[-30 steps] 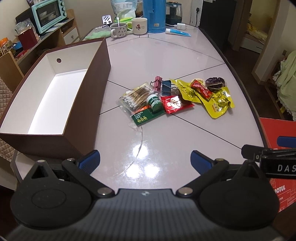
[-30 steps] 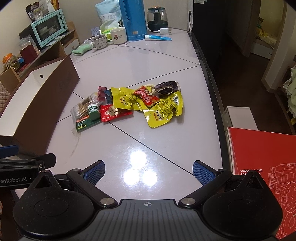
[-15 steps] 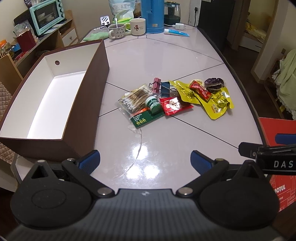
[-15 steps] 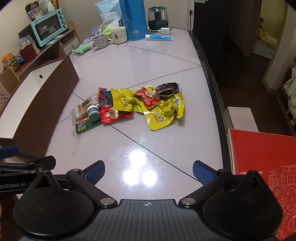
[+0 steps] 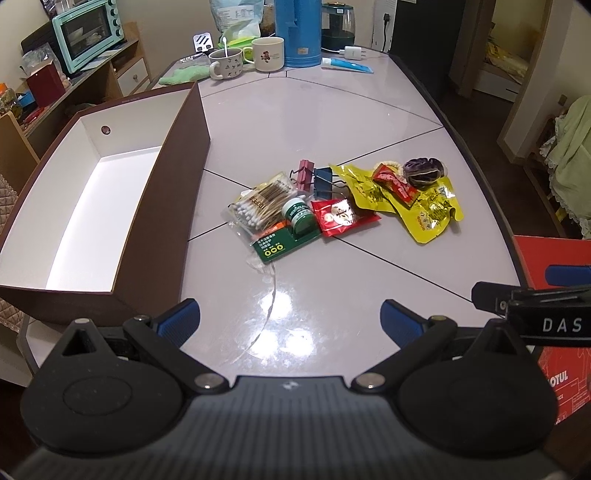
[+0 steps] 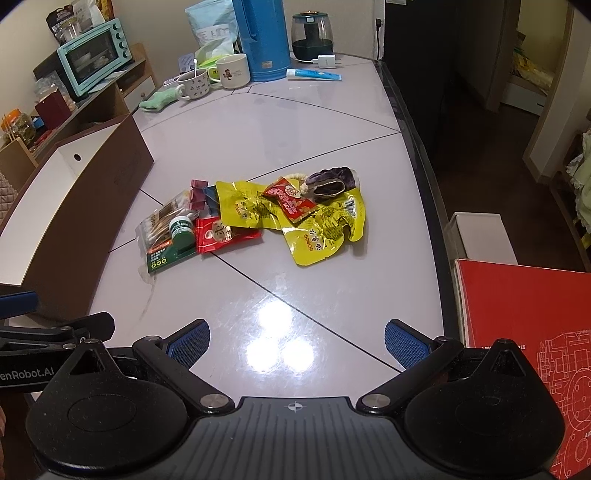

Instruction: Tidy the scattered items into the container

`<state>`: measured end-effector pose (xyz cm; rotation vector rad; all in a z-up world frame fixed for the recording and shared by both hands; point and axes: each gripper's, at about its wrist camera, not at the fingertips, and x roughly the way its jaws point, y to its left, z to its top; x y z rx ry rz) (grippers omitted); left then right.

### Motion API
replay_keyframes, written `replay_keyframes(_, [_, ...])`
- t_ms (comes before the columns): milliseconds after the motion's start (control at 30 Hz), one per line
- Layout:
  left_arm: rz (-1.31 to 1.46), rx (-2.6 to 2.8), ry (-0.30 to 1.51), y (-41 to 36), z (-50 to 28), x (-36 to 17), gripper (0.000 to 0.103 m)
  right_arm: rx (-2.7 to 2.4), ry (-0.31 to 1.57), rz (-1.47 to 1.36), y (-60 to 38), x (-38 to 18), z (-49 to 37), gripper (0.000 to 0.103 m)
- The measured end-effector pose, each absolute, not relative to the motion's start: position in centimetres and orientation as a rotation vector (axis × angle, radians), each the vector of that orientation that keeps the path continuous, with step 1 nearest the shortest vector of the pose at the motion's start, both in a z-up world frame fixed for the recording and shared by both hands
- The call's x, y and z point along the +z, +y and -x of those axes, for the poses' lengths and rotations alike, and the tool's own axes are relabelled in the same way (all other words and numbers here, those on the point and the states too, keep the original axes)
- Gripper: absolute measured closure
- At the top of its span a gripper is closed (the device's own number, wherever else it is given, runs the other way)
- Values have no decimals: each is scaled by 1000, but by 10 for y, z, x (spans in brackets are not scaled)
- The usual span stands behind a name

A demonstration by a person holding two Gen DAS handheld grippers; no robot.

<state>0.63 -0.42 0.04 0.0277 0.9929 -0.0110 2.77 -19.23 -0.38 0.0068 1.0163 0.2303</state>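
Note:
A brown box [image 5: 162, 206] with a white inside stands empty at the table's left; its wall [image 6: 92, 206] shows in the right wrist view too. Mid-table lies a heap: cotton swabs [image 5: 262, 203], a green jar on its green card [image 5: 297, 218], a red sachet [image 5: 341, 216], binder clips [image 5: 314, 177], yellow packets [image 5: 428, 218] and a dark purple pouch [image 5: 423, 171]. The right wrist view shows the same yellow packets [image 6: 321, 229] and red sachet [image 6: 221, 234]. My left gripper [image 5: 290, 319] and right gripper [image 6: 297, 338] hang open near the front edge, both empty.
At the far end stand mugs [image 5: 266, 53], a blue flask [image 5: 297, 29], a tube [image 5: 345, 64] and a green cloth [image 5: 184, 74]. A red carton [image 6: 524, 332] sits off the table's right edge. A teal oven [image 5: 88, 31] rests on a side cabinet.
Both grippers have drawn back and risen slightly, so the heap and box look a bit farther away. Nothing on the table has moved.

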Motion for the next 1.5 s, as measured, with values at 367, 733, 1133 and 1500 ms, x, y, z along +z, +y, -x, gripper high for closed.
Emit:
replay_keyframes(367, [-30, -19, 999, -6, -14, -1, 0, 232, 1021, -7, -193, -5, -37, 0])
replay_keyframes(733, [-27, -25, 1006, -5, -19, -3, 0, 231, 1028, -7, -192, -6, -42, 0])
replay_keyframes(1133, [-26, -29, 1008, -5, -25, -5, 0, 231, 1033, -14, -193, -8, -51, 0])
replay_keyframes(1500, [-36, -26, 1007, -5, -39, -11, 0, 229, 1017, -42, -205, -12, -68, 0])
